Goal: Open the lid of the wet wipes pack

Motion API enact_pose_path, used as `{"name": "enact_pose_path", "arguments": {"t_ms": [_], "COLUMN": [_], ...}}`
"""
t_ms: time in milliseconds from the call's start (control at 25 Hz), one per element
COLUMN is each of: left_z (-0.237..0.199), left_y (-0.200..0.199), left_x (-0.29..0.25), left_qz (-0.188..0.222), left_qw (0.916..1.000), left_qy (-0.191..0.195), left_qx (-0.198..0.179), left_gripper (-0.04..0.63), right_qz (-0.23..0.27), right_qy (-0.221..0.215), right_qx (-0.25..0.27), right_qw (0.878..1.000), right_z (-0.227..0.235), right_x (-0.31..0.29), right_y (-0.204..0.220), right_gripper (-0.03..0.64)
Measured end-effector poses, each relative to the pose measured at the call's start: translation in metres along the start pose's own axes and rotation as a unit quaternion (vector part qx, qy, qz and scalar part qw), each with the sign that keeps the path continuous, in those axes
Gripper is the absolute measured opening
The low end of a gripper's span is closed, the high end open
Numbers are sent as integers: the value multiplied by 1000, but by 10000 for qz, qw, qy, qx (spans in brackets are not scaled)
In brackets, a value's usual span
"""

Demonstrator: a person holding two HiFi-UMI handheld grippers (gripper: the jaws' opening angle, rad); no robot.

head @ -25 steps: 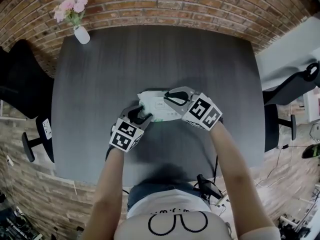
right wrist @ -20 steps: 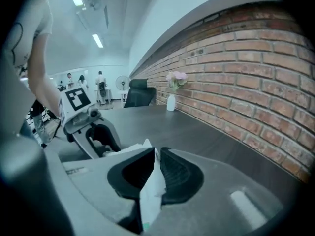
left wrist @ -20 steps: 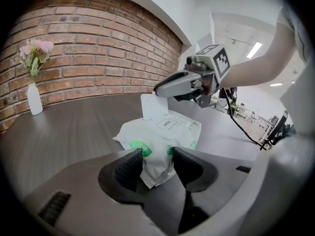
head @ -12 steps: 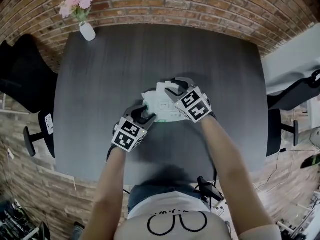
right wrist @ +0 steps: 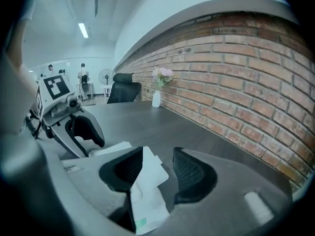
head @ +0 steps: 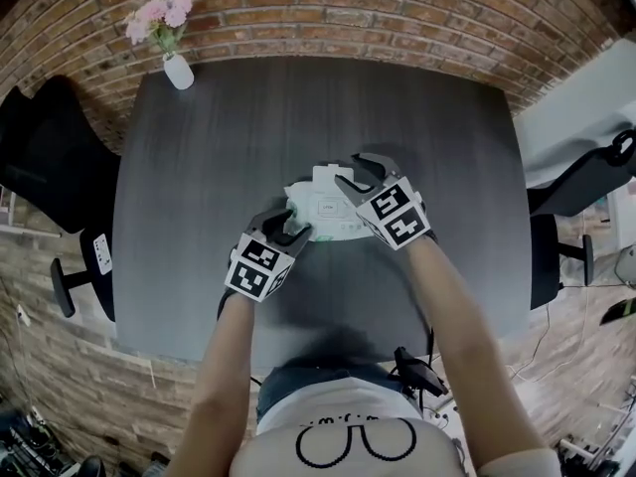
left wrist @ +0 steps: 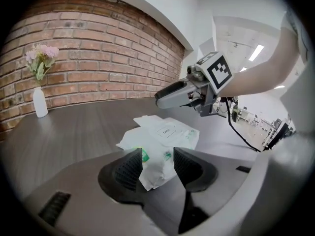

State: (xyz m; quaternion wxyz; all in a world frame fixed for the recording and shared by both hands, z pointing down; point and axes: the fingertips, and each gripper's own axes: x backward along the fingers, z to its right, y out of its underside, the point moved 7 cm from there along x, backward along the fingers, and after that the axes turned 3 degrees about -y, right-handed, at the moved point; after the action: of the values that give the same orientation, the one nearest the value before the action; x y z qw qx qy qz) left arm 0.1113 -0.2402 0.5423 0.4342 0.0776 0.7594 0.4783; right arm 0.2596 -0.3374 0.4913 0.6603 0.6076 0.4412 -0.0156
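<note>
A dark grey worktop (head: 199, 167) fills most of the head view, with a curved brick wall (head: 397, 18) along its far edge. A black office chair (head: 50, 157) stands off its left side and another chair (head: 581, 182) off its right. The person's two bare forearms reach in from the near edge to the middle of the worktop, each carrying a tool with a marker cube. The left tool (head: 286, 225) is clamped on the near left corner of the wet wipes pack (head: 323, 217). In the left gripper view that corner is pinched between its two ribbed pads (left wrist: 130, 167). The right tool (head: 348, 170) sits at the pack's far right end. Its jaws have just been opening and now stand well apart, the pads not pressing on anything. The white pack lies flat at the centre of the worktop, well clear of every edge, with green print near the held corner. A small white vase (head: 179, 71) of pink flowers (head: 159, 16) stands at the far left corner of the worktop, well apart from the pack. The pack's lid (head: 328, 179) is raised at the far end. In the right gripper view it stands between the parted jaws, close to the left-hand pad (right wrist: 123, 168).
</note>
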Motion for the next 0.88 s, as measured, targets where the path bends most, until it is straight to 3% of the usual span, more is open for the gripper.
{"name": "enact_pose_path", "arguments": {"t_ms": [360, 520, 560, 680, 760, 880], "left_z": [10, 16, 18, 25, 30, 38], "left_y": [-35, -53, -57, -66, -73, -81], "left_x": [53, 88, 97, 124, 140, 162], "left_qz": [913, 1456, 1566, 1896, 2143, 2433], "left_qw": [9954, 9883, 9864, 9794, 9734, 9650], "left_qy": [-239, -401, -452, -602, -703, -812], "left_qx": [-170, -202, -229, -353, -403, -541], "left_gripper": [195, 185, 174, 92, 3, -2], "right_qz": [689, 1099, 1173, 1298, 1411, 1693], "right_qy": [534, 980, 1085, 1356, 1587, 1904], "right_qx": [-54, -95, -82, 23, 41, -99], "right_qw": [9962, 9891, 9871, 9822, 9772, 9669], "right_z": [-37, -63, -71, -95, -108, -124], "right_x": [72, 109, 117, 139, 156, 180], "right_y": [-34, -52, -56, -68, -75, -81], "right_gripper": [154, 48, 12, 3, 3, 3]}}
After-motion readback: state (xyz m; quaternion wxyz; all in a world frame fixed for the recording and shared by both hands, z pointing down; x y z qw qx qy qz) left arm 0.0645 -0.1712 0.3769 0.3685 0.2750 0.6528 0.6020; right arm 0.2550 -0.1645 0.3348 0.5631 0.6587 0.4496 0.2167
